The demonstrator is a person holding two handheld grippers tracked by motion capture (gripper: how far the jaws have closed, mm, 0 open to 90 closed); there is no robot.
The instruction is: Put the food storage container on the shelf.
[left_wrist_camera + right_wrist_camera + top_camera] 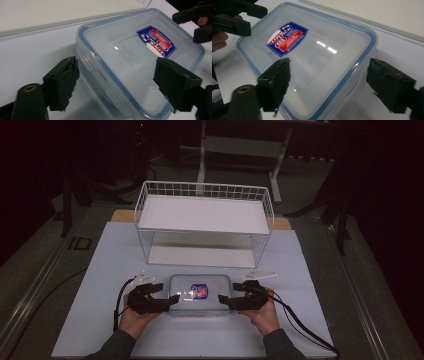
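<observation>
A clear plastic food container (200, 295) with a blue-rimmed lid and a red and blue label (199, 291) lies flat on the white mat near the front. My left gripper (171, 302) sits at its left end, jaws wide apart. In the left gripper view the container (135, 62) has a corner between the open jaws of the left gripper (117, 82), and the pads do not press on it. My right gripper (223, 301) stands at the right end, also open. In the right gripper view the container (312, 57) has its near corner between the spread jaws of the right gripper (332, 83).
A white wire rack (205, 220) with two shelves stands just behind the container. The white mat (110, 260) covers the table out to both sides. Each gripper trails a black cable (300, 325) toward the front edge. A desk frame (240, 145) stands in the dark beyond.
</observation>
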